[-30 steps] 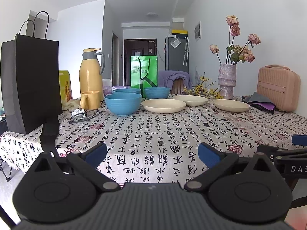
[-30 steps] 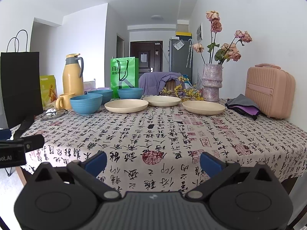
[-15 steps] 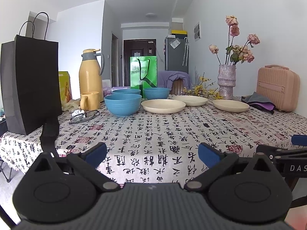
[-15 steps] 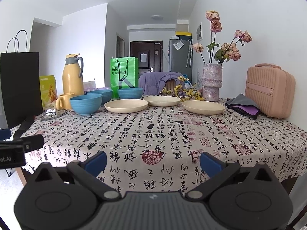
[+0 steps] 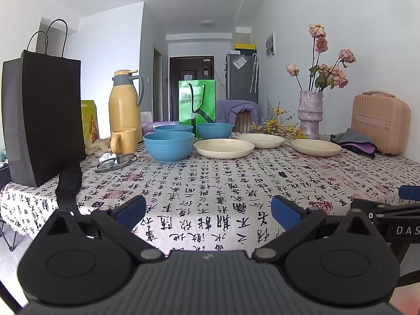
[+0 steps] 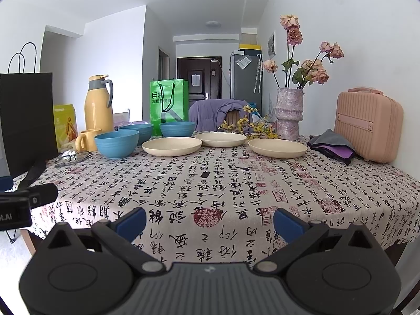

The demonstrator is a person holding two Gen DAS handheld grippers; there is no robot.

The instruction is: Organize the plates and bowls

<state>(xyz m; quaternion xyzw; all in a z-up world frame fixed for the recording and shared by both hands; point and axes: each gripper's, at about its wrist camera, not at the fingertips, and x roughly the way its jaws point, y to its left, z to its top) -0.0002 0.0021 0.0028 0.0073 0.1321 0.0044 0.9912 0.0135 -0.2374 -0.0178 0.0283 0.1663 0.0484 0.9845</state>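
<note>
The left gripper [image 5: 208, 211] was held wide apart and empty at the near edge of the table [image 5: 210, 183]. Far ahead and slightly left, three blue bowls [image 5: 168, 145] were grouped; three cream plates [image 5: 223, 148] were spread to their right. The right gripper [image 6: 208, 220] was likewise held wide and empty, with the bowls [image 6: 116, 144] ahead-left and plates [image 6: 277, 147] straight ahead.

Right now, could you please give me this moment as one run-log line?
left gripper: open, empty | right gripper: open, empty | blue bowls: three, unstacked | cream plates: three, unstacked | stage: nothing grasped
</note>
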